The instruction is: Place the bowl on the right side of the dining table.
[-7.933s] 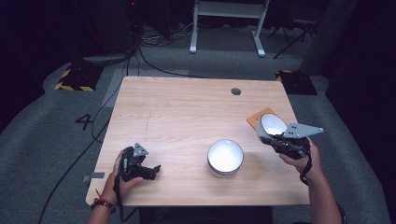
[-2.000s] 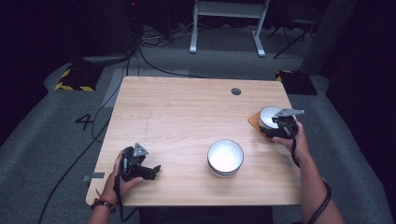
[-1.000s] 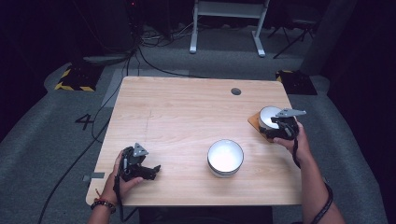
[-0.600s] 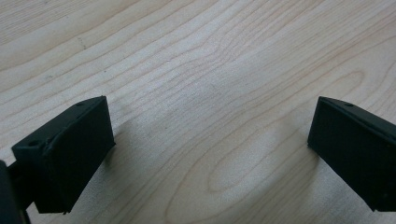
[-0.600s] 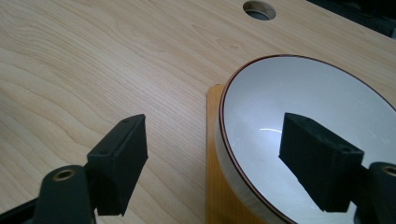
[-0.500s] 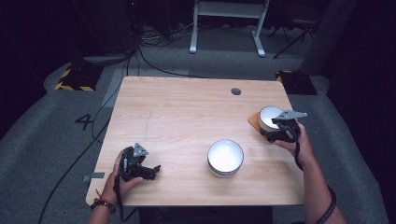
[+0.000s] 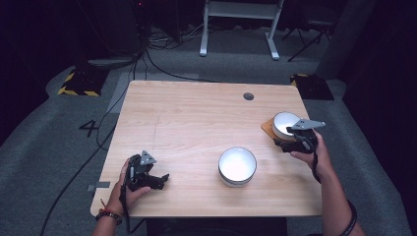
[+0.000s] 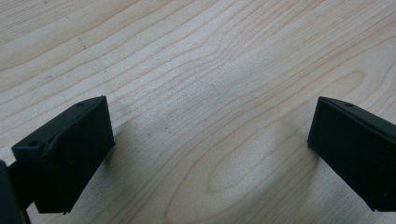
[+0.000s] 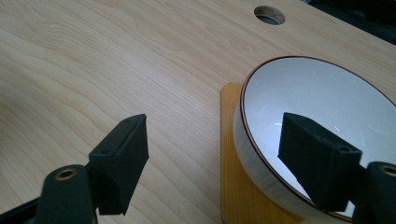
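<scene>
A small white bowl (image 7: 283, 123) with a dark rim stands on an orange coaster (image 7: 266, 128) near the table's right edge. My right gripper (image 7: 283, 139) is at the bowl's near side. In the right gripper view the jaws of the right gripper (image 9: 215, 140) stand apart astride the rim of the bowl (image 9: 322, 93), one inside and one outside above the coaster (image 9: 233, 177), and neither pad presses on it. A larger white bowl (image 7: 237, 165) sits at the front centre. My left gripper (image 7: 160, 179) rests open on the front left, and the left gripper (image 8: 210, 154) has bare wood between its jaws.
The wooden table (image 7: 196, 118) has a round cable hole (image 7: 248, 96) at the back right, the same hole (image 9: 269, 14) lying beyond the small bowl. Grey floor, cables and a stand's legs lie behind the table.
In the earliest frame the small bowl was tilted and nearer the right hand; now it sits flat on the coaster. Over the last second the right hand edged slightly back. The left hand stayed put.
</scene>
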The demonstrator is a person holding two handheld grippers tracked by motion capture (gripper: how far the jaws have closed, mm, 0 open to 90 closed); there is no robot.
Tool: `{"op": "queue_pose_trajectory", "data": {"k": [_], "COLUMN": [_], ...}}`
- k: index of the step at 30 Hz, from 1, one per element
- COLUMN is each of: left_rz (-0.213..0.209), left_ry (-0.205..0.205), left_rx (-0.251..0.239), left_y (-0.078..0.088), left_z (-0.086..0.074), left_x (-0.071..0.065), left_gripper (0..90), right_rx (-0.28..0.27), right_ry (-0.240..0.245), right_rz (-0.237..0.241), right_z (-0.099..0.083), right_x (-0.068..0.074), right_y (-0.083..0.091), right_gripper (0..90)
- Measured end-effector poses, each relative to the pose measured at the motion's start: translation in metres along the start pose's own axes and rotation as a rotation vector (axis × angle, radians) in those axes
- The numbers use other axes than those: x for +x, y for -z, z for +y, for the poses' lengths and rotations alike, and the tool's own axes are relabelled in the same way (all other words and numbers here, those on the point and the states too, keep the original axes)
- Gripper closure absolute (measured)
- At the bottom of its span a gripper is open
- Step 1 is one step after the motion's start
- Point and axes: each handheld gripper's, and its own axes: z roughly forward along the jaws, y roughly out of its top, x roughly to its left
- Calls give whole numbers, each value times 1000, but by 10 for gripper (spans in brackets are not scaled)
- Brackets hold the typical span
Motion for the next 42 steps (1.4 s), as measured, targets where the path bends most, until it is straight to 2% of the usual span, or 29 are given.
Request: {"op": "queue_pose_trajectory", "data": {"k": [6, 30, 32, 33, 42], "left_rz": [0, 0, 1, 1, 0], "left_ry": [0, 0, 0, 0, 0], "left_rx": [0, 0, 0, 0, 0], "left_y": [0, 0, 0, 0, 0], "left_z": [0, 0, 0, 0, 0], "left_x": [0, 0, 0, 0, 0], "left_gripper": [3, 3, 3, 4, 3], "right_rx": [3, -1, -3, 1, -2], "right_ry": [5, 81, 72, 99, 109], "right_rz": [6, 33, 30, 29, 39], "right_z": [-2, -7, -7, -7, -10], "right_x": [5, 24, 26, 26, 30], "right_y": [4, 19, 19, 20, 24], "right_gripper": [246, 242, 242, 240, 236]}}
